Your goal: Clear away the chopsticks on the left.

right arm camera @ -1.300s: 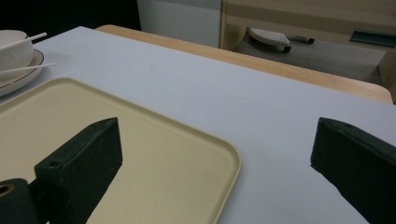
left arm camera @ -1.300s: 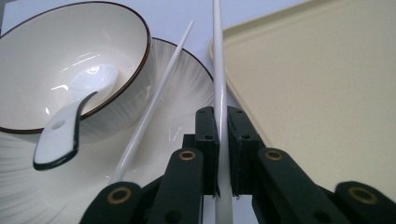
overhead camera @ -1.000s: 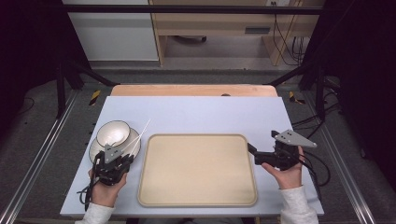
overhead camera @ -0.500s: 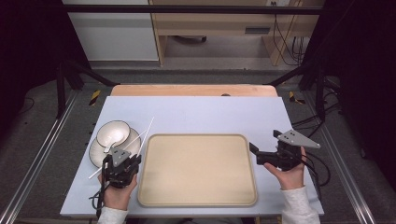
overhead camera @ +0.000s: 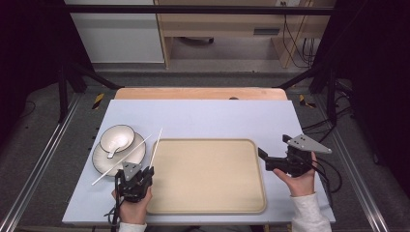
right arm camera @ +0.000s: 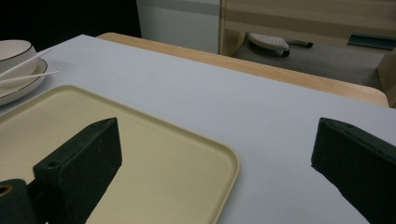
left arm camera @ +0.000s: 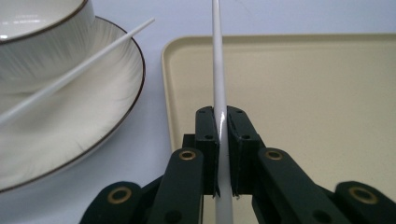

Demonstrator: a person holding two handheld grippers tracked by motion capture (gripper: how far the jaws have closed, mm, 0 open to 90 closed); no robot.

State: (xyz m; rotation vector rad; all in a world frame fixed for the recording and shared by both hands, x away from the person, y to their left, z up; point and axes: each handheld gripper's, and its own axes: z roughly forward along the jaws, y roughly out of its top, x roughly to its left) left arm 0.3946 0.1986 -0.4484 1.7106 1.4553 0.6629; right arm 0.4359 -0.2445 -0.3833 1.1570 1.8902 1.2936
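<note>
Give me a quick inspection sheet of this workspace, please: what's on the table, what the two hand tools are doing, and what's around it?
Surface: pale blue table, wooden strip at its far edge.
Job's things: one white chopstick clamped in the left gripper, lying over the left edge of the beige tray; a second chopstick rests across the plate; a bowl holding a spoon sits on the plate.
Clutter: nothing seen.
Grippers: left shut on the chopstick; right gripper open, held beside the tray's right edge.
Cables: black leads trail from both grippers.
Surroundings: dark metal frame, wooden furniture beyond.
</note>
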